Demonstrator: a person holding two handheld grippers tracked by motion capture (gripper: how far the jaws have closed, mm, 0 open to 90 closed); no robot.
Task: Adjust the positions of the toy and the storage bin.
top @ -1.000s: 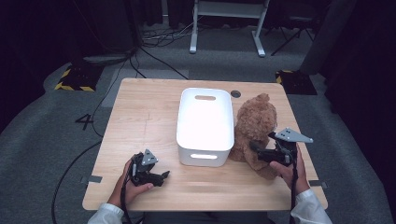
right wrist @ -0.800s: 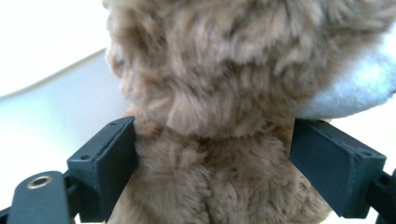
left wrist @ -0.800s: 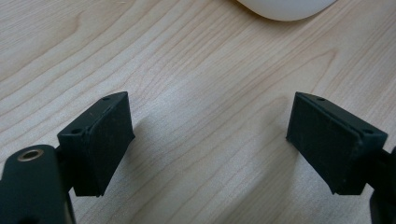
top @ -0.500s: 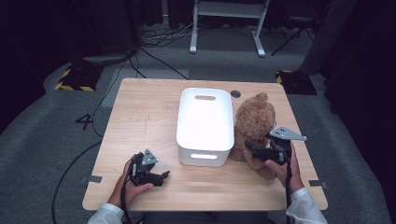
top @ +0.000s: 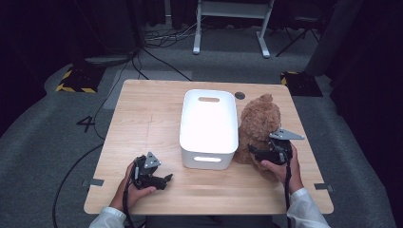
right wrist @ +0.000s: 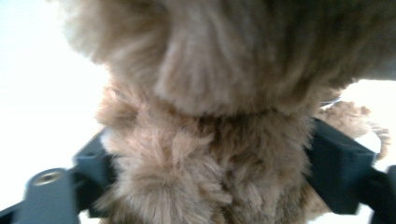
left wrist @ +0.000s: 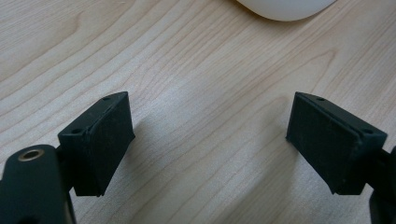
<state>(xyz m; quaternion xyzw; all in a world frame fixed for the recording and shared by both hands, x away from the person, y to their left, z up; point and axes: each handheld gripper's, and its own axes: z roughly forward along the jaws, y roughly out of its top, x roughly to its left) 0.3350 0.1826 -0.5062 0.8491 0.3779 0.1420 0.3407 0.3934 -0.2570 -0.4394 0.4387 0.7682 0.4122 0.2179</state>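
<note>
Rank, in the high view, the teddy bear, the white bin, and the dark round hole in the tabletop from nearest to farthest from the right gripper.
1. Teddy bear: the right gripper is at its lower body, fur between the jaws.
2. White bin: just left of the bear, mid-table.
3. Dark round hole: toward the table's far edge, beyond the bin's far right corner.

**Surfaces in front of you**

Your worktop (top: 152, 114) is pale wood with a visible grain and a matt finish. The white bin (top: 209, 127) looks like smooth plastic. The teddy bear (top: 259, 121) is shaggy brown plush. Your tongs' pads (left wrist: 100, 140) are matt black.
</note>
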